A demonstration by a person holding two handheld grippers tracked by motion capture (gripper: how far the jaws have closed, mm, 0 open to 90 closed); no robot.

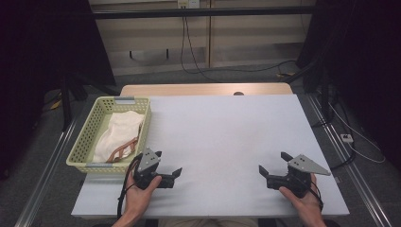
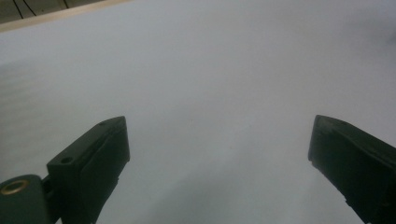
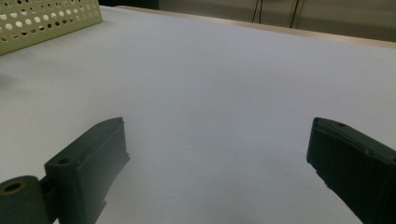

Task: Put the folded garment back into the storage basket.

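Nearest the person, the left gripper rests on the table just beside the basket's near right corner, jaws spread wide with nothing between them. The right gripper sits well to the right of the basket, jaws likewise wide over bare tabletop. Farther back, a white cloth with a brownish strap lies inside the basket.
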